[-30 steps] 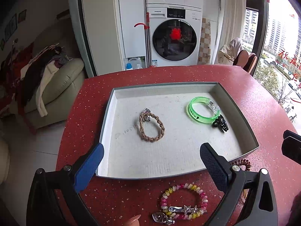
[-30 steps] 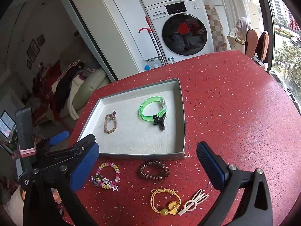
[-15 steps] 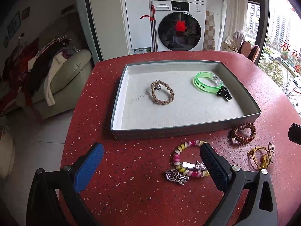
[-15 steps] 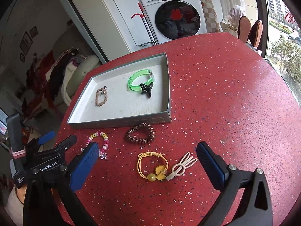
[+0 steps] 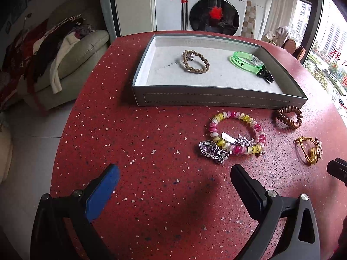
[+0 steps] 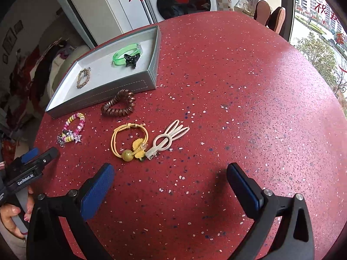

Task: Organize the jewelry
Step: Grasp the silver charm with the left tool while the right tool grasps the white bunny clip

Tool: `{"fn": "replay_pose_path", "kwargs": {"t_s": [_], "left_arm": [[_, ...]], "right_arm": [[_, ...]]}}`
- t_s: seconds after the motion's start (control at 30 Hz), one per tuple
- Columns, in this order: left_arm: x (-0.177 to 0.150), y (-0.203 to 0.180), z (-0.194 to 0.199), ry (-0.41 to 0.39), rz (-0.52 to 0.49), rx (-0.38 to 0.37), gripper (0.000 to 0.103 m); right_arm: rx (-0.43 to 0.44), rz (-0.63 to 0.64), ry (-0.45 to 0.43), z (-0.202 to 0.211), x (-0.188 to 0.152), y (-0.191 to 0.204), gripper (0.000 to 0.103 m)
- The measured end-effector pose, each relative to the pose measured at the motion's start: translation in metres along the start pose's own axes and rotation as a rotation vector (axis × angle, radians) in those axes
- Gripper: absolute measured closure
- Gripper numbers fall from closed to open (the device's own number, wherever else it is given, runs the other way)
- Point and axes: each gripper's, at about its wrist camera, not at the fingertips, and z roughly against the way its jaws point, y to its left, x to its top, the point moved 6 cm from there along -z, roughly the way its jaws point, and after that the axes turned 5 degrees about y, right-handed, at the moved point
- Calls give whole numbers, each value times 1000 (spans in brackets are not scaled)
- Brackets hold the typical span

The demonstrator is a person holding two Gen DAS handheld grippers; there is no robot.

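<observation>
A grey tray (image 5: 216, 98) (image 6: 108, 91) on the red table holds a braided brown bracelet (image 5: 196, 65), a green bangle (image 5: 246, 61) and a black clip (image 5: 265, 74). In front of the tray lie a pink-yellow spiral bracelet (image 5: 236, 134) (image 6: 73, 126) with silver star and heart clips (image 5: 211, 150), a brown coil hair tie (image 5: 287, 117) (image 6: 118, 106), a yellow hair tie (image 5: 308, 150) (image 6: 130, 140) and a cream rabbit clip (image 6: 167, 138). My left gripper (image 5: 174, 177) is open and empty, short of the spiral bracelet. My right gripper (image 6: 170, 178) is open and empty, just short of the yellow tie and rabbit clip.
The red speckled table (image 6: 238, 86) ends in a curved edge at left and right. A sofa with clothes (image 5: 54, 60) stands left, a washing machine (image 5: 214, 10) behind. The left gripper body and a hand (image 6: 19, 184) show at the lower left of the right wrist view.
Both grippers have pulled back and lowered toward the table; the tray now sits farther away and the loose pieces in front of it have come into fuller view. Jaws stayed open.
</observation>
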Motion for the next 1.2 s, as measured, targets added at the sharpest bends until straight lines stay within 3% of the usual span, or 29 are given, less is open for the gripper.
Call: {"fn": "replay_pose_path", "kwargs": {"t_s": [0.37, 0.6, 0.9, 1.07, 1.17, 1.2], "left_arm": [[1, -11, -10, 18, 10, 20, 0], [3, -10, -14, 16, 30, 40, 0], [10, -13, -15, -1, 53, 57, 0], [13, -19, -11, -17, 31, 46, 20], [13, -23, -10, -20, 18, 24, 33], [13, -24, -10, -21, 14, 17, 36]], "right_arm": [[-84, 41, -2, -4, 1, -1, 0], [-141, 99, -19, -10, 6, 7, 8], [-168, 109, -56, -13, 24, 12, 41], [-169, 127, -58, -12, 26, 14, 61], [-163, 131, -59, -12, 26, 15, 82], [-162, 130, -60, -12, 26, 14, 82]]}}
